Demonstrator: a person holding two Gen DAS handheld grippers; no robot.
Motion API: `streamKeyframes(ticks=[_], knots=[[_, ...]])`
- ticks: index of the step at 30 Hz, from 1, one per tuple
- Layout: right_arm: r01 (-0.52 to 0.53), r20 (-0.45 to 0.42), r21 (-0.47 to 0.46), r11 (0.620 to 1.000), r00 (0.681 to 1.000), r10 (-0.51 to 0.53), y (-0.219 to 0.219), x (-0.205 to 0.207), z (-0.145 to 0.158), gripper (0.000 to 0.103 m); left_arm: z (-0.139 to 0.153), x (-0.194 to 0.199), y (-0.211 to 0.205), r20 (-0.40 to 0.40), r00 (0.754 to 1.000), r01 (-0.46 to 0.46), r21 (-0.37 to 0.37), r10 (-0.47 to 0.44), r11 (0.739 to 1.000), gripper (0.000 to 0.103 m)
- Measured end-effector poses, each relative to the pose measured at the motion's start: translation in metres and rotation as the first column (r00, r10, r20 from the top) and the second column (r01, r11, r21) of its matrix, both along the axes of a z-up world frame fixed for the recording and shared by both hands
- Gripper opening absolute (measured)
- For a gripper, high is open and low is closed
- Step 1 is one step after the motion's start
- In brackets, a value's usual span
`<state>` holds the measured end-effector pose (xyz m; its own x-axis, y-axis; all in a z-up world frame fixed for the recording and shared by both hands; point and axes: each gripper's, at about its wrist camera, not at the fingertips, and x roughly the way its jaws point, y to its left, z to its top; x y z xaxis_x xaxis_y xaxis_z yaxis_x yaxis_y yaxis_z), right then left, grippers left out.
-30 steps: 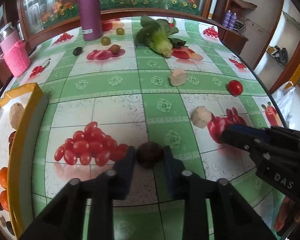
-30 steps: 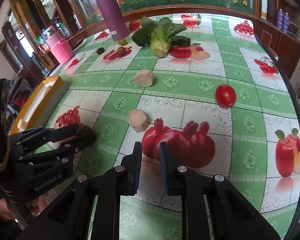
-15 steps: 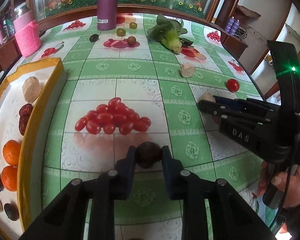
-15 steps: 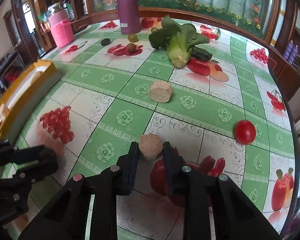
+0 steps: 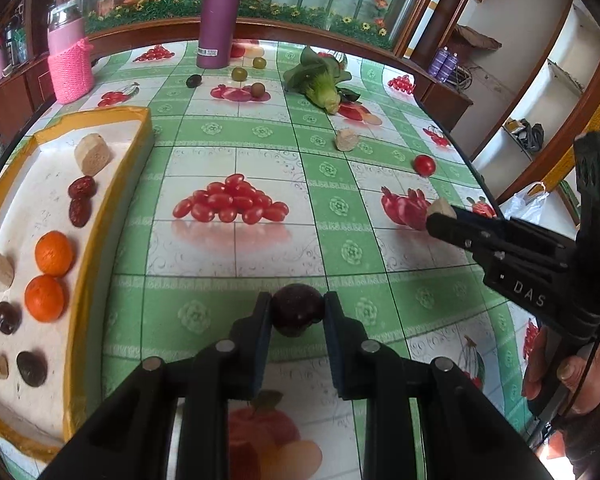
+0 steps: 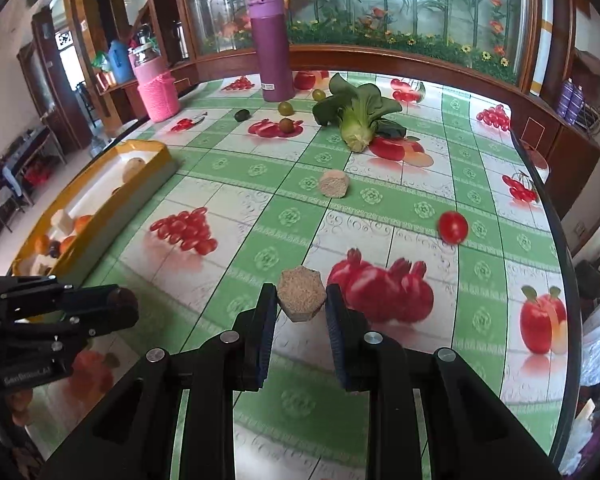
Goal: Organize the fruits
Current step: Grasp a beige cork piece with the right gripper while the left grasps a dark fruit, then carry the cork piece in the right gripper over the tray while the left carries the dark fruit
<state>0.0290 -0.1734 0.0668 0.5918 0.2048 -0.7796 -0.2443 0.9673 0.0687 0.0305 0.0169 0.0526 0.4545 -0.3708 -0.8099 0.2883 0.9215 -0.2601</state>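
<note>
The left gripper (image 5: 296,314) is clamped on a round, dark purple plum (image 5: 297,313) with a matt, speckled skin, held above the glossy tablecloth (image 5: 236,248), a green-and-white check printed with fruit. The right gripper (image 6: 302,300) pinches a tan, grainy hexagonal block (image 6: 302,299) between its ribbed pads, also clear of the cloth.

At the left table edge stands a shallow yellow-rimmed tray (image 5: 96,216) with a white floor. In it lie two oranges (image 5: 54,253), two wrinkled red dates (image 5: 82,188), three dark plums (image 5: 31,367) and several tan blocks (image 5: 93,154), with bare floor between them.

The middle of the table is open cloth. Farther off lie another tan block (image 6: 333,184) and, to its right, a smooth red cherry tomato (image 6: 453,227) near the curved right edge. Far back sit a leafy bok choy (image 6: 358,118), three round green and brown fruits (image 6: 286,108), a dark one (image 6: 242,115), a tall purple flask (image 6: 271,46) and a jar in a pink knitted sleeve (image 6: 158,90), against a wooden rim.
</note>
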Motion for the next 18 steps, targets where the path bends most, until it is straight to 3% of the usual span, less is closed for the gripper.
streamKeyframes(ticks=[7, 18], knots=[[-0.030, -0.019, 0.001, 1.000, 0.999, 0.030, 0.025, -0.026, -0.005, 0.024, 0.013, -0.025, 0.028, 0.025, 0.999, -0.032, -0.011, 0.032, 0.999, 0.028], [-0.151, 0.005, 0.035, 0.988, 0.988, 0.151, 0.099, -0.016, 0.013, 0.024, 0.025, -0.040, 0.105, 0.061, 0.983, -0.172, -0.008, 0.172, 0.985, 0.028]])
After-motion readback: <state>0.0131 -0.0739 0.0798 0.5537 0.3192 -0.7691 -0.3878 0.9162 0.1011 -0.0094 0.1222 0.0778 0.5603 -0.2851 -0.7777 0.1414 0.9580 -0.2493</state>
